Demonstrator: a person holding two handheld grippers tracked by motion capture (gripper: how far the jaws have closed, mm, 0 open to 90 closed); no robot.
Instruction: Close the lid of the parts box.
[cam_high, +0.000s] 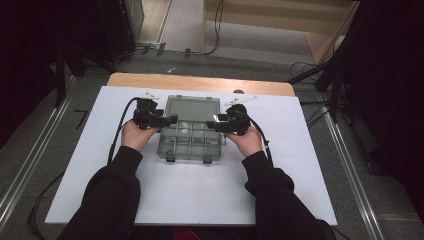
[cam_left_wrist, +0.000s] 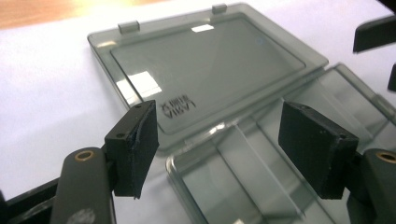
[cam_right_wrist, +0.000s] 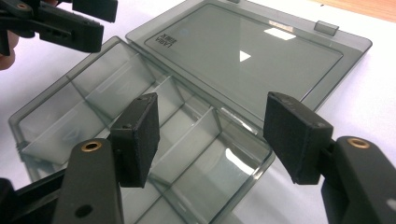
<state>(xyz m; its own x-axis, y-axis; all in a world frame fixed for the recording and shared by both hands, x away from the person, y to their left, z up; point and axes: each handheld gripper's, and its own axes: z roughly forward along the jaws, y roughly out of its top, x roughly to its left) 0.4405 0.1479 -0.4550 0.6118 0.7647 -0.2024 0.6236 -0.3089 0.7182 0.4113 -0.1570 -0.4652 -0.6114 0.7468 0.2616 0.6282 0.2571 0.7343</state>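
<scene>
1. Clearly, the left hand-held gripper (cam_high: 171, 120) sits at the left edge of the compartment box (cam_high: 190, 140), near the hinge line; in the left gripper view its jaws stand wide apart with nothing between the pads (cam_left_wrist: 140, 144), hovering above a corner of the tray.
2. The compartment box is smoky, see-through grey plastic and lies opened flat on the white table (cam_high: 200, 195), near the middle of the far half. Thin dividers split the tray into several cells, and every cell that shows looks bare.
3. Its lid (cam_high: 192, 108) is folded back flat on the table beyond the tray, with two small tabs on its far edge and some embossed lettering near one corner, too small and skewed to read.
4. Two dark latches (cam_high: 170, 158) sit on the near edge of the tray.
5. The right hand-held gripper (cam_high: 211, 125) is at the right edge of the box, jaws likewise spread and holding nothing; in the right gripper view they hover over the tray's corner cells.
6. From above, both grippers cover the tray's side edges, so whether either jaw touches the plastic cannot be told.
</scene>
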